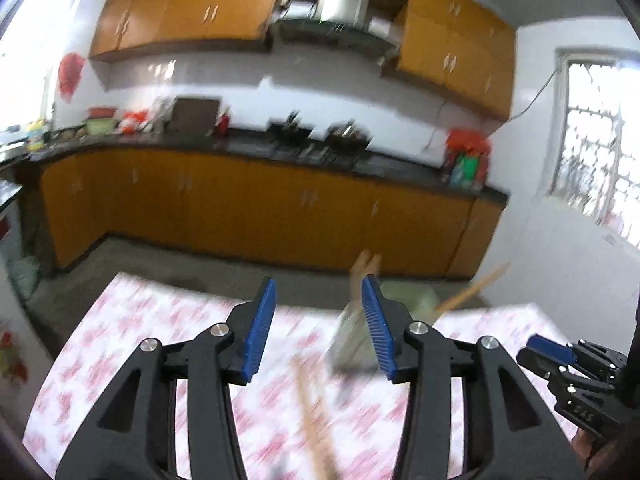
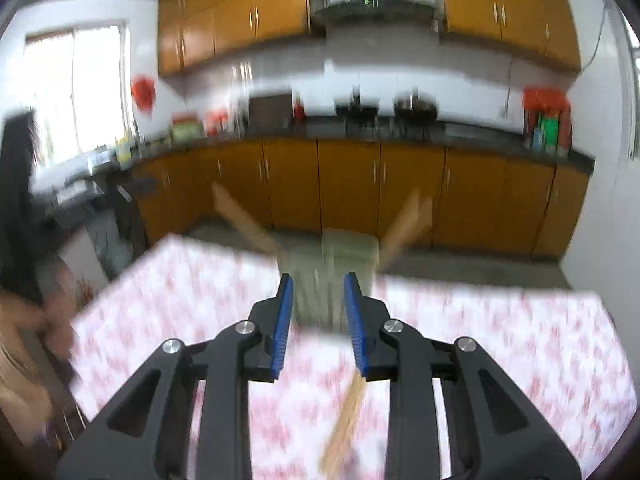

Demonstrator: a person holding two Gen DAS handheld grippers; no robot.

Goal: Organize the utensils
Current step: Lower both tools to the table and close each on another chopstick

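A pale green utensil holder (image 1: 350, 340) stands near the far edge of the table, with wooden chopsticks (image 1: 472, 292) leaning out of it. In the right wrist view the holder (image 2: 340, 256) shows just beyond my fingertips, its chopsticks (image 2: 408, 220) splayed left and right. More wooden chopsticks (image 1: 316, 420) lie loose on the cloth; one chopstick (image 2: 348, 416) lies below my right finger. My left gripper (image 1: 320, 284) is open with nothing between its pads, the holder just right of it. My right gripper (image 2: 319, 278) is open and empty; the right gripper (image 1: 560, 360) also shows at the right edge of the left wrist view.
The table (image 1: 120, 340) wears a pink-and-white patterned cloth (image 2: 520, 340). Beyond its far edge are a grey floor and orange kitchen cabinets (image 2: 348, 188) under a dark counter with pots. A person's blurred arm (image 2: 28, 320) is at the left edge. Both views are motion-blurred.
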